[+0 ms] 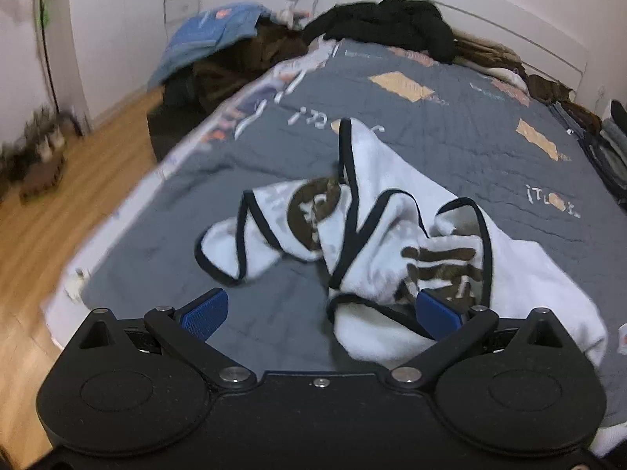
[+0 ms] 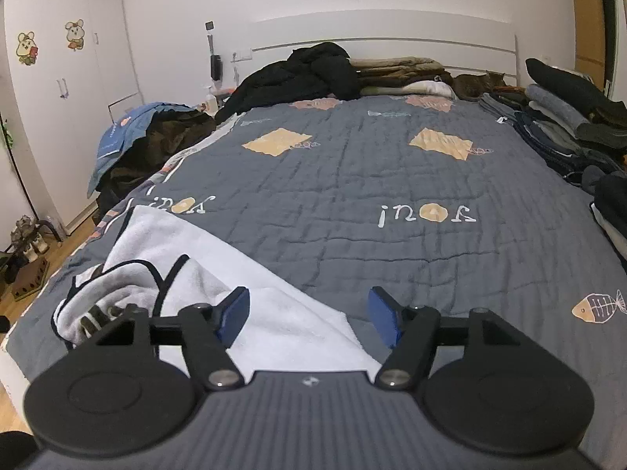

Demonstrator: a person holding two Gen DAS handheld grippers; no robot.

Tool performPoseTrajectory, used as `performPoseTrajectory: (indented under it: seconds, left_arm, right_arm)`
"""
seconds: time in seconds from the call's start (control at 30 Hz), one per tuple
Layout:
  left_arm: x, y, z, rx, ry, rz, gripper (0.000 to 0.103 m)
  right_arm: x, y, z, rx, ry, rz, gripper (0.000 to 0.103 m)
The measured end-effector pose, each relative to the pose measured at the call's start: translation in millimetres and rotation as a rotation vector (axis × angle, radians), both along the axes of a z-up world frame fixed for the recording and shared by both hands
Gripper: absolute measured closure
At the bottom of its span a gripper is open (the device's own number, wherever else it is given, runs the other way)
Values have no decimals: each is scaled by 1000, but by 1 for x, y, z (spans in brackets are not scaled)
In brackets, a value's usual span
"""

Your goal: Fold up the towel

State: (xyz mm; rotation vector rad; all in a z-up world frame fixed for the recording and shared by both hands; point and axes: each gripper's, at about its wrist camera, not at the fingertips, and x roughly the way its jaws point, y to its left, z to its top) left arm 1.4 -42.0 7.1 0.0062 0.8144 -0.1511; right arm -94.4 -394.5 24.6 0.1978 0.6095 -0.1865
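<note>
A white towel (image 1: pixel 376 215) with dark piping and a brown print lies crumpled on the grey quilted bed (image 1: pixel 450 129). My left gripper (image 1: pixel 319 313) is open just in front of it; a folded bit of towel lies between the blue pads, the right pad (image 1: pixel 437 313) against the cloth. In the right wrist view the towel (image 2: pixel 219 266) spreads at lower left, its plain white side up. My right gripper (image 2: pixel 309 315) is open over the towel's near right edge, its left pad (image 2: pixel 235 313) above the cloth and its right pad above bare quilt.
Black clothing (image 2: pixel 309 70) and brown blankets (image 2: pixel 395 68) are heaped at the headboard. Folded clothes (image 2: pixel 568 125) are stacked along the bed's right side. A blue cloth over dark items (image 1: pixel 211 35) sits left of the bed. Wooden floor (image 1: pixel 43 219) and shoes (image 2: pixel 27 235) lie at left.
</note>
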Motion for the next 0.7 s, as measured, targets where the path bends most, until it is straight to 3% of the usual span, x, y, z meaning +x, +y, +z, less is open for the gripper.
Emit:
performPoseTrajectory:
  seconds: [0.07, 0.13, 0.33, 0.47, 0.7]
  left_arm:
    - [-2, -1, 1, 28, -31, 5, 0]
    - [-3, 1, 2, -6, -44, 25, 0]
    - [0, -5, 2, 54, -32, -5, 0]
    - [2, -2, 3, 37, -26, 0, 0]
    - [1, -6, 0, 135, -55, 1, 0]
  right_arm:
    - [1, 0, 2, 10, 4, -2, 35]
    - [1, -1, 4, 19, 7, -6, 35]
    - [2, 6, 1, -2, 12, 1, 35]
    - [7, 15, -2, -12, 27, 23, 35]
    - [20, 40, -11, -16, 53, 90, 35]
